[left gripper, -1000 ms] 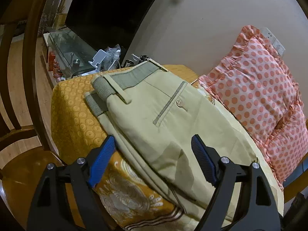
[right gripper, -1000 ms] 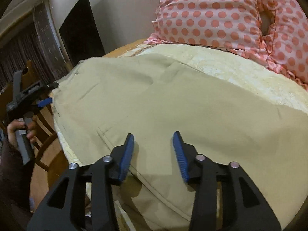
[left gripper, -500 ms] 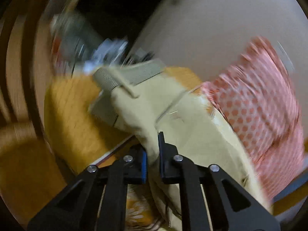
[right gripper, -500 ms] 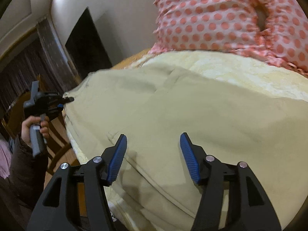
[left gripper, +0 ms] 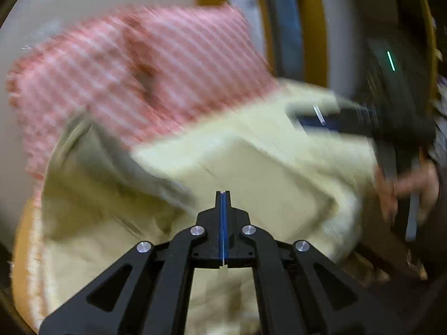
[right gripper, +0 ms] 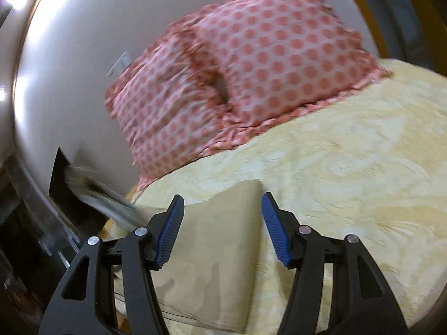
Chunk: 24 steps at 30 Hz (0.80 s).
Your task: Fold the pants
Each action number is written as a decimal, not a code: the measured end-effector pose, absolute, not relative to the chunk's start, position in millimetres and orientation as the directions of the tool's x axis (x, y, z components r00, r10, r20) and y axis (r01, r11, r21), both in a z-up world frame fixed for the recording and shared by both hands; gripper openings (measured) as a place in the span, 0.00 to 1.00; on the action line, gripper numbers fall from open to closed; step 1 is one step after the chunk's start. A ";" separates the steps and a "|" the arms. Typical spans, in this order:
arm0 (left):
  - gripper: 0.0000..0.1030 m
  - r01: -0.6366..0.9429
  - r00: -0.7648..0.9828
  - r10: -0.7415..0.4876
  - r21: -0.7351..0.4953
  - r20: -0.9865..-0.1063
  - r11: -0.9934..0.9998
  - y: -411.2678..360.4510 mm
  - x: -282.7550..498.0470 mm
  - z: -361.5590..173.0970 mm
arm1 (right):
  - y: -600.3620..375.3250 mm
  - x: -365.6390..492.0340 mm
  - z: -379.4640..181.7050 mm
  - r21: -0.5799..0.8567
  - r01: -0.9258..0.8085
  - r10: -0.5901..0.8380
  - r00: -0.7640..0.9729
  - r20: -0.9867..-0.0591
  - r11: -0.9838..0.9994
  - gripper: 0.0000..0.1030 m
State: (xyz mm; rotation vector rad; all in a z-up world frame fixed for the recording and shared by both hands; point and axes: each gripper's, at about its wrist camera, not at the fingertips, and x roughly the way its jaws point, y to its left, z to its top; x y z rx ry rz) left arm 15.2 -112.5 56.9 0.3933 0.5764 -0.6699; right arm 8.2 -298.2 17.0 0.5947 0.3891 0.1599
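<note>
Swinging across since a second ago, your left gripper [left gripper: 223, 195], clamped on the khaki cotton pants [right gripper: 212, 254], carries the waistband over; your right gripper [right gripper: 222, 223] hovers wide. Lay the fold flat short of the polka-dot pillows [right gripper: 251, 75].

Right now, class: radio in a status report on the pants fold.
Left gripper shut, grip unclear. Right gripper open over the pants. Pillows behind, nothing blocking.
</note>
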 end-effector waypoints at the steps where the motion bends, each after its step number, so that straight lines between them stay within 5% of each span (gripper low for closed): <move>1: 0.00 0.685 0.617 -0.472 0.134 -0.629 0.717 -111.7 12.9 48.4 | -299.1 9.3 14.9 0.576 -0.039 0.268 0.909 -0.319 0.817 0.58; 6: 0.09 0.607 0.645 -0.514 -0.029 -0.566 0.794 -43.1 2.7 58.6 | -269.4 27.0 16.3 0.579 -0.191 0.433 0.845 -0.315 0.792 0.58; 9: 0.33 0.451 0.737 -0.416 -0.070 -0.533 0.890 6.5 9.5 67.5 | -241.5 53.4 11.7 0.674 -0.268 0.591 0.746 -0.308 0.688 0.58; 19: 0.39 0.297 0.773 -0.322 -0.138 -0.547 0.945 56.7 15.9 56.2 | -177.4 155.4 -12.7 0.737 0.001 0.589 0.600 -0.541 0.676 0.56; 21: 0.41 0.293 0.774 -0.326 -0.149 -0.543 0.944 59.4 14.9 55.5 | -176.9 163.0 -13.9 0.732 0.042 0.553 0.626 -0.550 0.680 0.52; 24: 0.45 0.286 0.780 -0.331 -0.168 -0.531 0.943 66.0 11.1 57.3 | -175.1 172.6 -15.8 0.726 0.049 0.517 0.669 -0.534 0.686 0.27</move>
